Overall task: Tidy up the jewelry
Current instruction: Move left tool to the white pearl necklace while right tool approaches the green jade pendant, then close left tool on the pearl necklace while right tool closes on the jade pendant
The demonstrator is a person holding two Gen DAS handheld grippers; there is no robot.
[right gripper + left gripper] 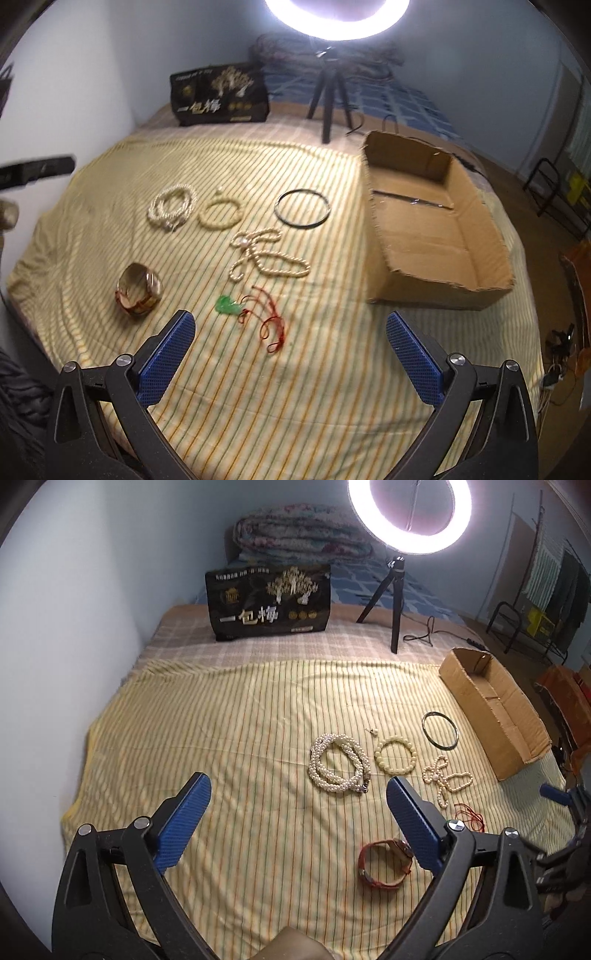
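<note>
Jewelry lies on a yellow striped cloth (240, 720): a coiled pearl necklace (338, 762) (171, 210), a pale bead bracelet (395, 756) (219, 214), a dark bangle (440, 731) (302, 208), a cream bead strand (447, 777) (267, 256), a red watch (386, 864) (139, 291), and a green pendant (228, 304) on red cord (271, 325) (471, 816). An open cardboard box (491, 709) (436, 229) sits to the right. My left gripper (299, 795) is open, above the cloth near the watch. My right gripper (291, 330) is open, just short of the red cord.
A black printed bag (267, 602) (218, 94) and a ring light on a tripod (391, 602) (328, 96) stand at the back. A folded quilt (303, 531) lies behind. The wall runs along the left; the bed edge and floor clutter are at the right.
</note>
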